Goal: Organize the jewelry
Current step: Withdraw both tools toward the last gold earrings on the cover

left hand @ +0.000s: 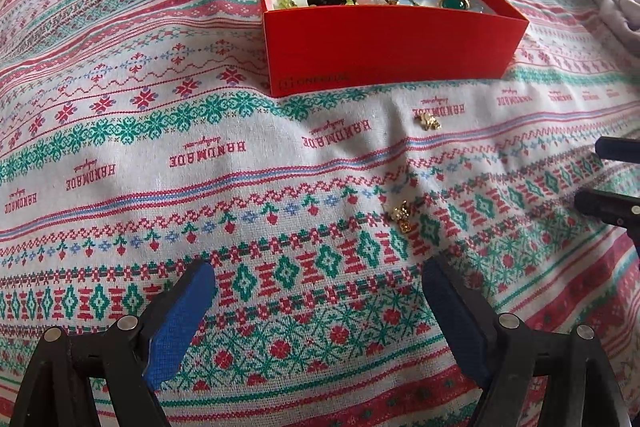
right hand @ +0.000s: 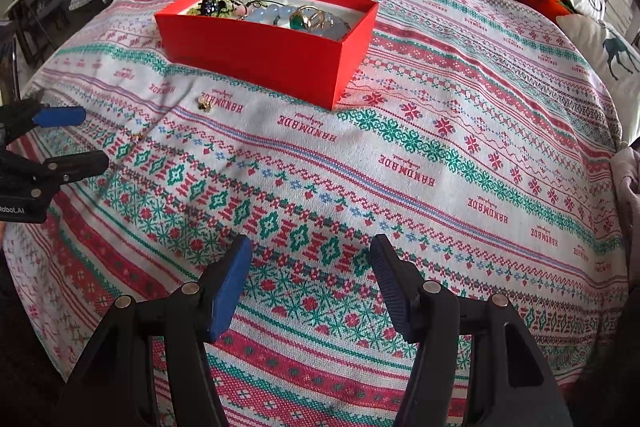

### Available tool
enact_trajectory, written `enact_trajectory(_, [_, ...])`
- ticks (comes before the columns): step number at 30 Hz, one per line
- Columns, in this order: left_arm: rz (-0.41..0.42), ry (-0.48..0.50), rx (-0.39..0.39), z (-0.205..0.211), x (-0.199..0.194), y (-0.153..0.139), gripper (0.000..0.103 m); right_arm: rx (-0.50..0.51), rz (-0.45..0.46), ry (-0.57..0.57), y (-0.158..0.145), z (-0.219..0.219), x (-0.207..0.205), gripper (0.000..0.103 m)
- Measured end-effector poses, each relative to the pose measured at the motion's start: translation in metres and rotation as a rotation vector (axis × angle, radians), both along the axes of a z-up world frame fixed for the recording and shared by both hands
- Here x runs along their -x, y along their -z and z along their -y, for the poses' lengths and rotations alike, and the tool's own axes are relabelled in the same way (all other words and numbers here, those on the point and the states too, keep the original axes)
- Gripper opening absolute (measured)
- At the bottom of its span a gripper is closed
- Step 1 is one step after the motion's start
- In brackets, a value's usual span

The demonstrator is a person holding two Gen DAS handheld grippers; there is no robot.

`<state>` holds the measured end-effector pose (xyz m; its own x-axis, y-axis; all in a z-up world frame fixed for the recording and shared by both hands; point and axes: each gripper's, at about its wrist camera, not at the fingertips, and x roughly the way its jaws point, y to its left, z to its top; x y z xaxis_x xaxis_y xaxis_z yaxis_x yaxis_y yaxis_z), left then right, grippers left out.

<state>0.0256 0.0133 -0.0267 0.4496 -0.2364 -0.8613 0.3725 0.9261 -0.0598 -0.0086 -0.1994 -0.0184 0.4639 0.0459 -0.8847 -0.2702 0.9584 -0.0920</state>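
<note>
Mid-sort: red box (left hand: 394,47) part-filled, two small gold pieces (left hand: 403,217) loose on cloth (left hand: 160,147); left gripper (left hand: 318,303) and right gripper (right hand: 310,283) both wide apart, empty; next, probably left descent onto nearer piece, fine pinch.

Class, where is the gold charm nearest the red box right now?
In the left wrist view, the gold charm lies on the patterned cloth, just in front of the red box, toward its right end.
</note>
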Motion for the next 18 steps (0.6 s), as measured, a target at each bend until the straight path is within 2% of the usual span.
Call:
enact_trajectory(5, [0.025, 0.032, 0.042, 0.006, 0.004, -0.002, 0.086, 0.002, 0.014, -0.004, 0.0, 0.001, 0.001, 0.067])
enact_trajectory(8, [0.051, 0.074, 0.083, 0.015, 0.004, -0.006, 0.074, 0.007, 0.013, -0.007, 0.001, 0.0, 0.0, 0.068])
enact_trajectory(10, [0.052, 0.102, 0.094, 0.021, 0.003, -0.005, 0.053, 0.011, 0.014, -0.011, 0.001, -0.002, 0.0, 0.068])
enact_trajectory(11, [0.047, 0.111, 0.094, 0.023, 0.002, -0.003, 0.049, 0.014, 0.016, -0.014, 0.001, -0.002, 0.0, 0.068])
enact_trajectory(16, [0.05, 0.124, 0.079, 0.031, 0.001, 0.003, 0.034, 0.025, 0.024, -0.026, 0.001, -0.004, 0.001, 0.068])
enact_trajectory(18, [0.05, 0.129, 0.076, 0.033, 0.0, 0.003, 0.032, 0.021, 0.024, -0.025, 0.002, -0.003, 0.001, 0.069])
